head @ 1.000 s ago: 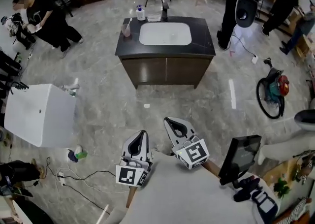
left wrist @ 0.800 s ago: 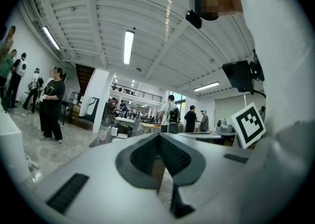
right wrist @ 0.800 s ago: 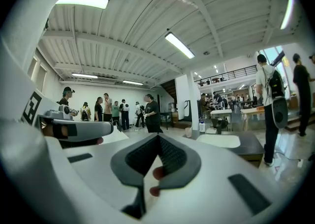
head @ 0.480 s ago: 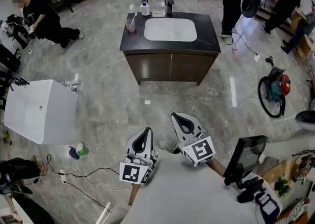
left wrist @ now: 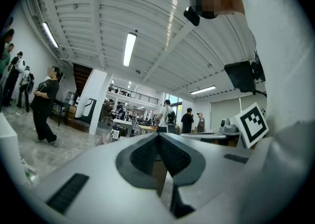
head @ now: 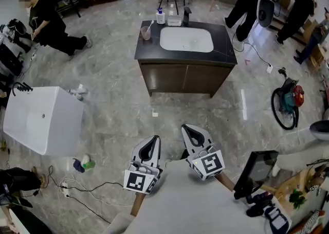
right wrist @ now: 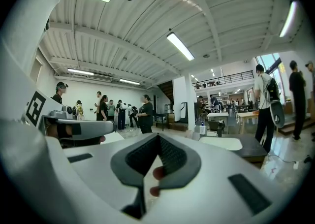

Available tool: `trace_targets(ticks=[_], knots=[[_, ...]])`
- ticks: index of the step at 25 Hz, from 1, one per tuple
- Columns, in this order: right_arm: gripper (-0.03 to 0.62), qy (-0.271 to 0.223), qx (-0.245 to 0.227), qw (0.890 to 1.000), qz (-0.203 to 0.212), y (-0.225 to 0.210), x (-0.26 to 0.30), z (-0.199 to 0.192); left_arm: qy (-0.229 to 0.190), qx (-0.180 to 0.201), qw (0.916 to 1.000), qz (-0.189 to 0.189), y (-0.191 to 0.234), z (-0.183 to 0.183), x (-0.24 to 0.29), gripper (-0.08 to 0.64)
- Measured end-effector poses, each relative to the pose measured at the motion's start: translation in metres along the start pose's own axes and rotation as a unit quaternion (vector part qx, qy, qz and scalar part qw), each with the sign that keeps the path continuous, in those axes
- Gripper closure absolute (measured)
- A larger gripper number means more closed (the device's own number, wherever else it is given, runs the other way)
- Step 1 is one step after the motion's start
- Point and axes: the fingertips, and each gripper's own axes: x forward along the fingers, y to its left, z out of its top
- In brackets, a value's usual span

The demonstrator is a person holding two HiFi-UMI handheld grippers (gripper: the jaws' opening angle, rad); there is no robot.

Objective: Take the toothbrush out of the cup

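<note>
A pinkish cup (head: 146,34) with a toothbrush (head: 149,25) leaning out of it stands at the left end of a dark vanity top (head: 226,48), far ahead in the head view. The white basin (head: 186,39) lies beside the cup. Both grippers are held low in front of me, well short of the vanity. My left gripper (head: 152,142) (left wrist: 158,137) has its jaws together with nothing in them. My right gripper (head: 188,129) (right wrist: 158,138) is shut too and holds nothing. From the right gripper view the vanity (right wrist: 246,145) lies ahead to the right.
A soap bottle (head: 160,17) and a black tap (head: 187,16) stand at the vanity's back. A white tub (head: 43,120) is on the floor at left, with cables (head: 77,184) near it. A bicycle (head: 285,102) is at right, a dark monitor (head: 255,168) at my right. Several people stand around.
Both grippers have moved forward toward the vanity, which now sits lower and more to the right in the head view. Their jaws stay together.
</note>
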Motion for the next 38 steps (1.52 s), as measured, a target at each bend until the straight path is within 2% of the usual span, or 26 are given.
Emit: trace_targets(ticks=[10, 20, 29, 38], knots=[[0.588, -0.001, -0.015, 1.000, -0.007, -0.001, 0.023, 0.006, -0.004, -0.006, 0.9999, -0.008, 0.021, -0.001, 0.004, 0.556], [0.588, -0.009, -0.015, 1.000, 0.013, -0.016, 0.063, 0.005, -0.006, 0.000, 0.9999, -0.013, 0.043, -0.003, 0.040, 0.557], [0.588, 0.006, -0.013, 0.999, 0.033, -0.053, 0.114, 0.002, 0.009, -0.002, 0.9999, 0.009, 0.079, -0.006, 0.087, 0.557], [0.588, 0.008, -0.011, 0.998, 0.055, -0.103, 0.184, 0.020, 0.010, 0.003, 0.9989, 0.045, 0.131, 0.011, 0.154, 0.557]])
